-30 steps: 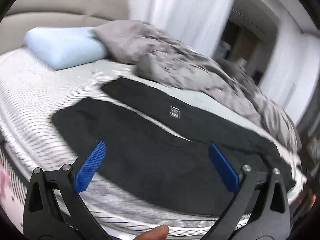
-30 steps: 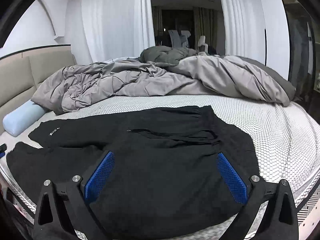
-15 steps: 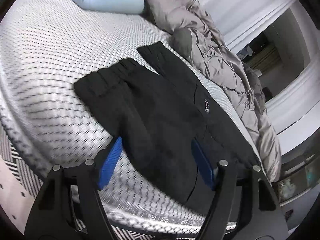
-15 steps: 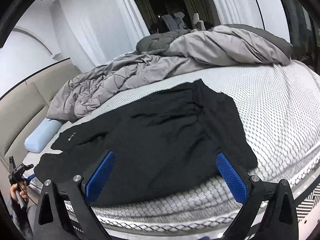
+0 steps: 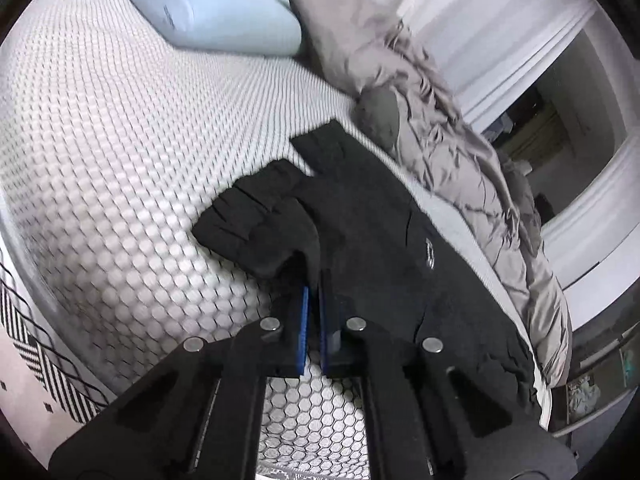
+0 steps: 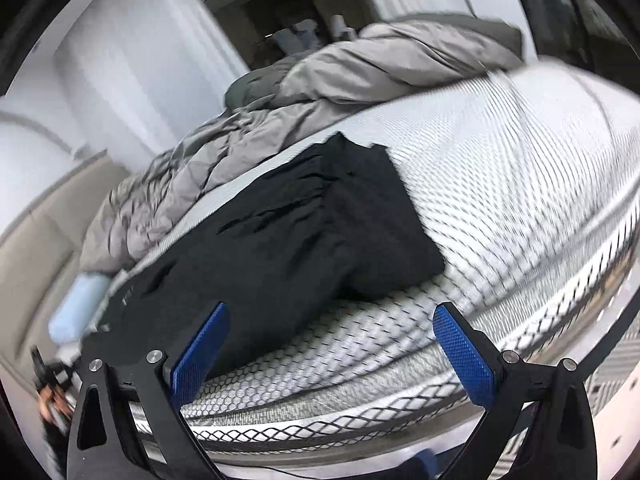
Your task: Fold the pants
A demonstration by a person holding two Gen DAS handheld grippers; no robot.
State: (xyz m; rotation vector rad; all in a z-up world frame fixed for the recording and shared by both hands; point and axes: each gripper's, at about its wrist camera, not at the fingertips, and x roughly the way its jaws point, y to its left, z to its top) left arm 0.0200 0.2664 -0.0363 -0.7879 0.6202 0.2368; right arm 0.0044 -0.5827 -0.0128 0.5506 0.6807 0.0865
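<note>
Black pants (image 5: 380, 240) lie spread on the white honeycomb mattress (image 5: 120, 140). My left gripper (image 5: 313, 280) is shut on the near leg's edge close to the cuff, and the cloth bunches up just ahead of the blue pads (image 5: 304, 320). In the right wrist view the pants' waist end (image 6: 320, 232) lies flat near the bed's front edge. My right gripper (image 6: 332, 344) is open and empty, low by the mattress edge (image 6: 360, 380), just short of the waist corner.
A crumpled grey duvet (image 5: 460, 152) lies along the far side of the bed, also in the right wrist view (image 6: 320, 92). A light blue pillow (image 5: 216, 8) sits at the head end. White curtains (image 6: 140, 60) and a doorway are behind.
My left gripper has dropped to the near leg and shut on its edge, bunching the cloth. My right gripper has sunk lower toward the waist corner and stays open.
</note>
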